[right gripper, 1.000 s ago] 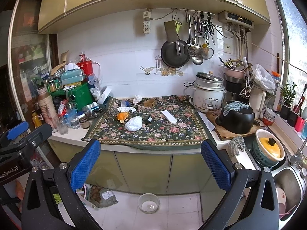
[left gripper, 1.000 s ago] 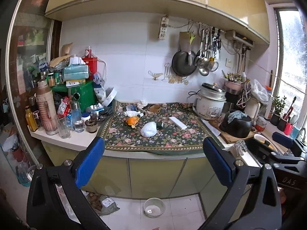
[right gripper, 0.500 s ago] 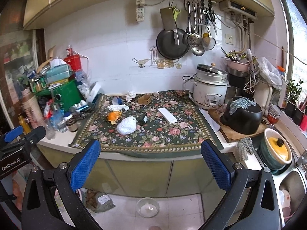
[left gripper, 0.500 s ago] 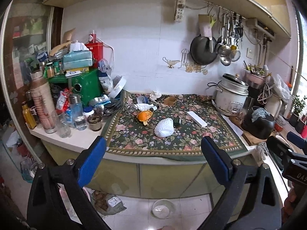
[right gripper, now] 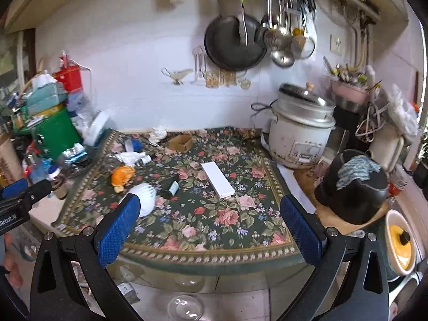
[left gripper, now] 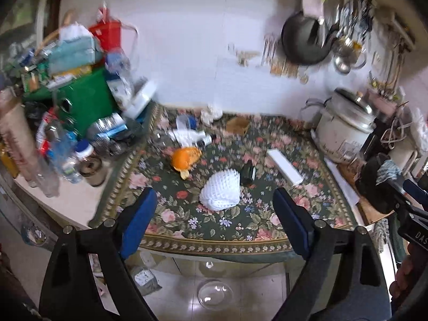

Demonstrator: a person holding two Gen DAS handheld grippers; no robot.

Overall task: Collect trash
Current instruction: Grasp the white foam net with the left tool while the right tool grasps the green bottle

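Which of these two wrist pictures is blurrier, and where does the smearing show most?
Left wrist view: blurrier, smeared worst at the green box and black hanging pan, while the white foam fruit net stays fairly crisp. Right wrist view: sharper, the flat white rectangular box clear-edged, with fisheye bending at the rim.

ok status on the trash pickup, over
Left hand-held gripper open, jaws just closing, nothing between. Right hand-held gripper open, empty. White foam net untouched on floral mat. Path clear.
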